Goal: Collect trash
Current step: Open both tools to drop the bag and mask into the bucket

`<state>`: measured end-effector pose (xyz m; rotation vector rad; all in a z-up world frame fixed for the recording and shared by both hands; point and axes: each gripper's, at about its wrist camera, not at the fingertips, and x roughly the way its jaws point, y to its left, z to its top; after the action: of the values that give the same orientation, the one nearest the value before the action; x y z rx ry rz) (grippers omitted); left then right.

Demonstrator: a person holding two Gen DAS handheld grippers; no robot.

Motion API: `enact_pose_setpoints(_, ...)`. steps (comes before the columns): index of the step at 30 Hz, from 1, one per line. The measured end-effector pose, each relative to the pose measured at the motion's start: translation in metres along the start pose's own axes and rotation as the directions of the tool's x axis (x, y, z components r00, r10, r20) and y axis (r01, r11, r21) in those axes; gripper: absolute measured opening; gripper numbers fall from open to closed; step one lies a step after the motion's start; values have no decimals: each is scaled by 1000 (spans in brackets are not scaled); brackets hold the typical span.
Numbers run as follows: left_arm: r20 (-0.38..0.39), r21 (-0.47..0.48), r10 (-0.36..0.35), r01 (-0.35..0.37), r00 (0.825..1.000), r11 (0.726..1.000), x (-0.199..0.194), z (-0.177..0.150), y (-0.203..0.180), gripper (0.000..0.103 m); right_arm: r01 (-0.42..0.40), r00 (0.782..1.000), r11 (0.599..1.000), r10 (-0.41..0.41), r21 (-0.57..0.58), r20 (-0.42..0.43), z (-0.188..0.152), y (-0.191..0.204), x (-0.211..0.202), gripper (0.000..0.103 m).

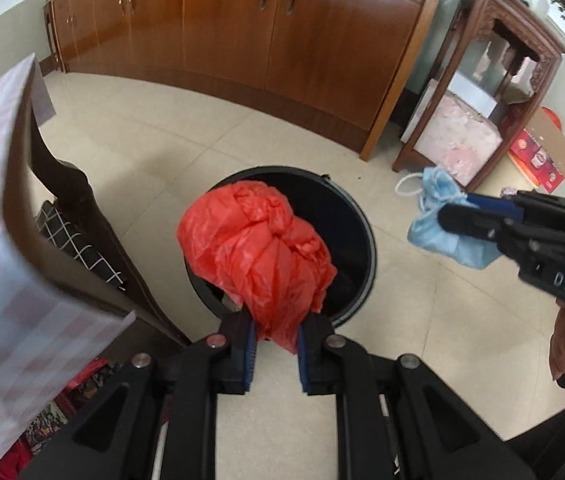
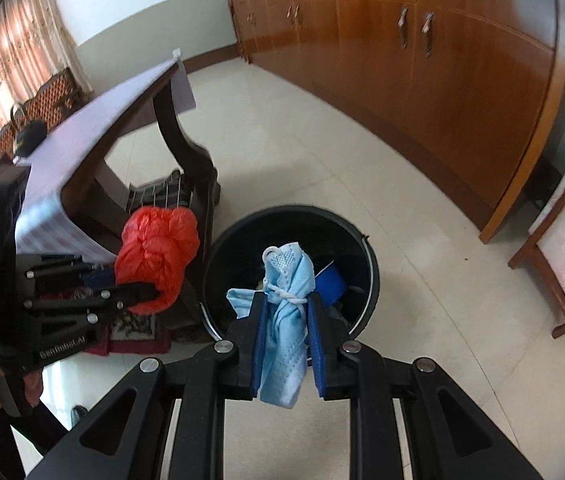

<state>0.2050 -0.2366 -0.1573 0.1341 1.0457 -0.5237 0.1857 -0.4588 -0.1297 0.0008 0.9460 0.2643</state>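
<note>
Left claw (image 1: 276, 344): clenched on the lower tail of a red plastic bag (image 1: 256, 248). The bag is knotted and bunched, and most of it stands forward of the blue finger pads (image 1: 251, 354), above the near-left part of the rim of a black bin (image 1: 356, 216). In the right wrist view the same bag (image 2: 156, 254) hangs from the left claw (image 2: 150, 294) just left of the bin (image 2: 370, 264), in front of a dark wooden leg (image 2: 180, 136) of the covered tabletop (image 2: 78, 132).

Right claw (image 2: 284, 344): clenched on a crumpled light blue face mask (image 2: 288, 308). The mask sits between the 2 blue pads (image 2: 260, 344), with its white ear loop knotted across the middle; one end spills past the fingertips over the near rim of the bin, the other hangs below the pads. From the left wrist view the right claw (image 1: 448, 214) holds the mask (image 1: 446, 216) above the tiled floor (image 1: 422, 320), to the right of the bin and apart from it.

Bin interior: dark, with a blue object (image 2: 330, 278) visible inside; its nature cannot be told.

A wooden cabinet (image 1: 242, 24) runs along the wall beyond the bin.
</note>
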Motion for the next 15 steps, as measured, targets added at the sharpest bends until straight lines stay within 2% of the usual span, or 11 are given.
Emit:
enact_pose_setpoints(6,-44,-2,30,-30,999,1000,32,4,2,17,-47,996,997,41,-65,-81,4,-5,56,22)
enact_pose_setpoints(10,-61,-11,33,-34,998,999,47,5,3,17,-60,991,983,37,-173,-129,0,-4,89,26)
enact_pose_setpoints(12,-61,-22,21,-22,998,1000,54,4,1,18,-53,992,972,24,-228,-125,-3,-5,98,27)
enact_pose_setpoints(13,-61,-22,21,-22,998,1000,57,6,1,19,-55,992,968,27,-244,-120,-6,-7,101,33)
enact_pose_setpoints(14,-52,-27,14,-16,999,1000,62,5,0,24,-48,992,965,17,-256,-122,-7,-8,105,41)
enact_pose_setpoints(15,-54,-34,12,-14,998,999,67,4,0,48,-5,993,962,-28,-274,-116,-11,-12,108,81)
